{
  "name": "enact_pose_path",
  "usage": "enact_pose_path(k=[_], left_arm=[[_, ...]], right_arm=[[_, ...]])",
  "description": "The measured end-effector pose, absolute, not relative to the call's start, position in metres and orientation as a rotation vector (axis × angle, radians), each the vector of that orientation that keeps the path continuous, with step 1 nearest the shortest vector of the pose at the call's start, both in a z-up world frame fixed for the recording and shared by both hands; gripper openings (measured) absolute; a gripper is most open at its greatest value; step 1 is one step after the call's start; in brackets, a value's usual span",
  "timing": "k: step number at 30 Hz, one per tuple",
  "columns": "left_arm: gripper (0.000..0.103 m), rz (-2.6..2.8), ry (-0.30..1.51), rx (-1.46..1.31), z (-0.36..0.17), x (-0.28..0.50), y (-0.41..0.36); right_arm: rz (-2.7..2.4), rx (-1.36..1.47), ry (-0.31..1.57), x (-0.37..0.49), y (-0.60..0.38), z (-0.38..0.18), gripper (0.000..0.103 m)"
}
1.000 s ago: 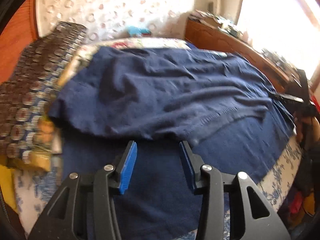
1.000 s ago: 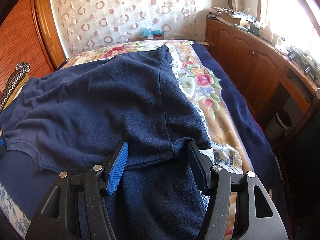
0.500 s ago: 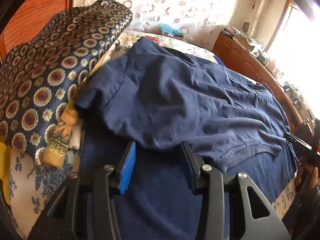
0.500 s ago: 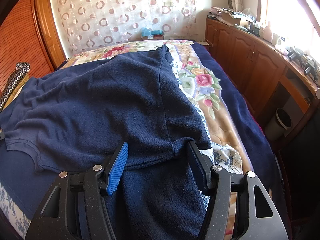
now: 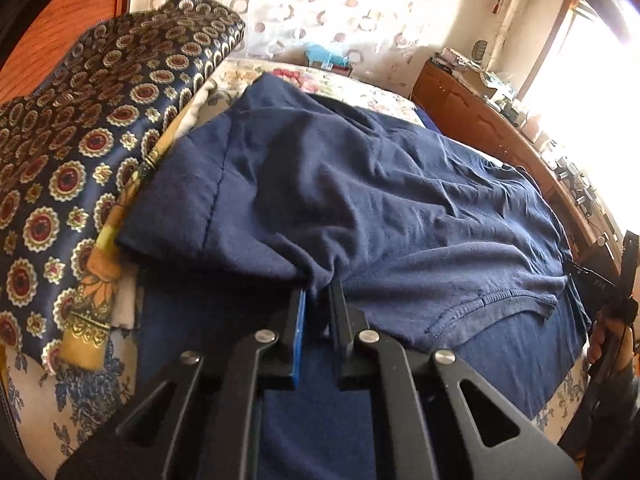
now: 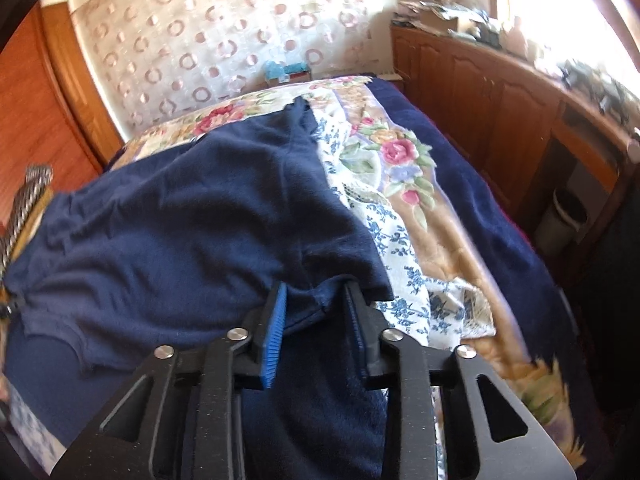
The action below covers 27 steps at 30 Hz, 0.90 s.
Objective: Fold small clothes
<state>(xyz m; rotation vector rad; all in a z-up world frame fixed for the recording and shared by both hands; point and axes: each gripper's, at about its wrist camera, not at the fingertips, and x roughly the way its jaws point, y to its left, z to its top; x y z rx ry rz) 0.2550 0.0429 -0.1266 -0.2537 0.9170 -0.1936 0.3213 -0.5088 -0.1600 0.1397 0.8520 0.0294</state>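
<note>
A navy T-shirt (image 5: 380, 208) lies spread and wrinkled across the bed, its collar toward the near edge. My left gripper (image 5: 318, 290) is at the shirt's near shoulder edge, and its closing jaws pinch a bunched fold of the fabric. In the right wrist view the same T-shirt (image 6: 180, 232) fills the left half. My right gripper (image 6: 316, 286) is at its near right corner. Its jaws are closing too, with a gathered fold of the hem spanning from pad to pad.
A dark blue blanket (image 5: 320, 420) lies under the shirt. A folded medallion-print cloth (image 5: 60, 140) lies on the left. The floral bedspread (image 6: 400, 168) shows on the right, then a wooden cabinet (image 6: 500, 92) and a bin (image 6: 564, 216). A hand (image 5: 608, 340) shows at the right edge.
Both grippers have gone from wide open to pinching the shirt's near edge. The left one also swung left and rolled, so the patterned cloth now fills its left side.
</note>
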Motion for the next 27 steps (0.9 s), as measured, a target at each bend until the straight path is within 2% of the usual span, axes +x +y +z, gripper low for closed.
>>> enact_pose_path(k=[3, 5, 14, 20, 27], left_arm=[[0.008, -0.209, 0.909, -0.27, -0.125, 0.256, 0.044], [0.007, -0.229, 0.884, -0.261, -0.122, 0.254, 0.045], [0.003, -0.237, 0.73, -0.222, -0.081, 0.222, 0.042], [0.003, -0.258, 0.714, -0.206, -0.068, 0.221, 0.042], [0.003, -0.259, 0.737, -0.214, -0.075, 0.233, 0.037]], right_arm=[[0.041, 0.163, 0.852, 0.323, -0.511, -0.16, 0.011], [0.064, 0.159, 0.837, 0.32, -0.509, -0.158, 0.008], [0.111, 0.115, 0.661, 0.291, -0.498, -0.121, 0.007], [0.084, 0.09, 0.661, 0.301, -0.496, -0.111, 0.007], [0.084, 0.09, 0.703, 0.329, -0.5, -0.108, 0.007]])
